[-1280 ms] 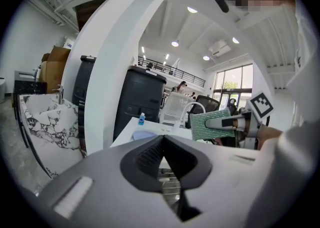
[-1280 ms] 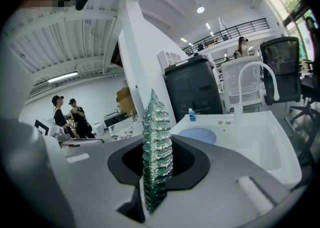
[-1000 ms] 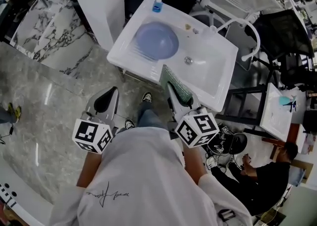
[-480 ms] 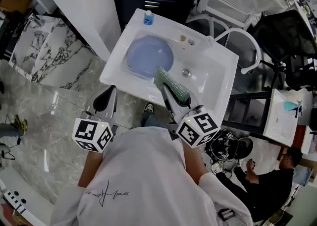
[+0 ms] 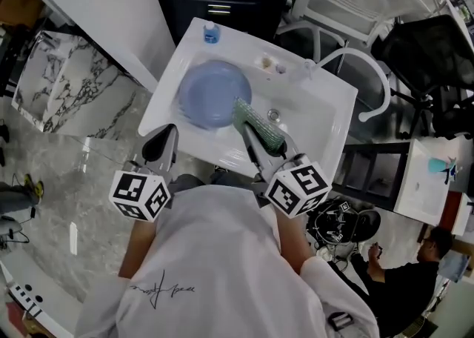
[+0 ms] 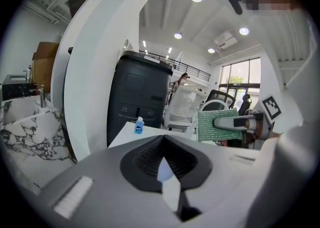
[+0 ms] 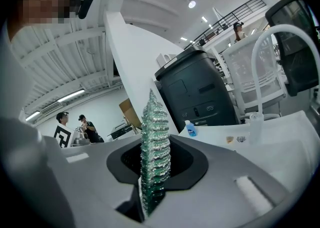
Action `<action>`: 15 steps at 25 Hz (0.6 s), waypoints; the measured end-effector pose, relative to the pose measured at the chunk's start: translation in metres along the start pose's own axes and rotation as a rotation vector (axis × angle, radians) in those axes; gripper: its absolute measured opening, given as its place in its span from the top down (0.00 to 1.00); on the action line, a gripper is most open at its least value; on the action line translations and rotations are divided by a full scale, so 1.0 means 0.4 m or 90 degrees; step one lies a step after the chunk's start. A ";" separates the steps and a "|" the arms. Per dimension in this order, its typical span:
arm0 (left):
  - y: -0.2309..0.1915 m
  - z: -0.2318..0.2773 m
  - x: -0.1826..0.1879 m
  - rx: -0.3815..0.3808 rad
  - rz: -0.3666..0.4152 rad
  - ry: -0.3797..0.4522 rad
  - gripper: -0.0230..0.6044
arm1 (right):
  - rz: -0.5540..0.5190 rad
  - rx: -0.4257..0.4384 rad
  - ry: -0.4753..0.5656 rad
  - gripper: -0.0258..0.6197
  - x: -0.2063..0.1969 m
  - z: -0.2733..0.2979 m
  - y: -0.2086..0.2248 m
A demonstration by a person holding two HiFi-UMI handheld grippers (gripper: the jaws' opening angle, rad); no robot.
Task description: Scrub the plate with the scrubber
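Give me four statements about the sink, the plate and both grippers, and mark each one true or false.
1. The round pale-blue plate lies in the white sink basin. True.
2. The right gripper is shut on the green mesh scrubber. True.
3. The left gripper holds a yellow sponge. False: the left gripper is shut with nothing between its jaws, at the near left edge of the basin.
4. The small blue bottle stands on the plate. False: the small blue bottle stands on the basin's far left corner, apart from the plate.
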State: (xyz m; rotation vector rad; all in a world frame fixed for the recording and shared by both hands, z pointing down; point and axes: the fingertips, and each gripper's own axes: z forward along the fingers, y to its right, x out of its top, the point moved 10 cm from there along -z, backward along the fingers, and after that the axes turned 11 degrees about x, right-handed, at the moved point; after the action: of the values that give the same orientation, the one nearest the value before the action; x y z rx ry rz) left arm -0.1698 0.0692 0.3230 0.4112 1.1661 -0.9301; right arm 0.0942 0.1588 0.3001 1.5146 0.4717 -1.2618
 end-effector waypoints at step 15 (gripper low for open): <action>-0.035 0.105 -0.068 0.025 -0.029 -0.093 0.89 | 0.044 -0.032 -0.050 0.87 -0.036 0.026 0.089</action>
State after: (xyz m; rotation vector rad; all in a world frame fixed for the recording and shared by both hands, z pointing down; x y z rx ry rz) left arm -0.1582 0.0424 0.3662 0.3437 1.0287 -1.0080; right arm 0.1131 0.1413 0.3304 1.4230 0.3936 -1.2421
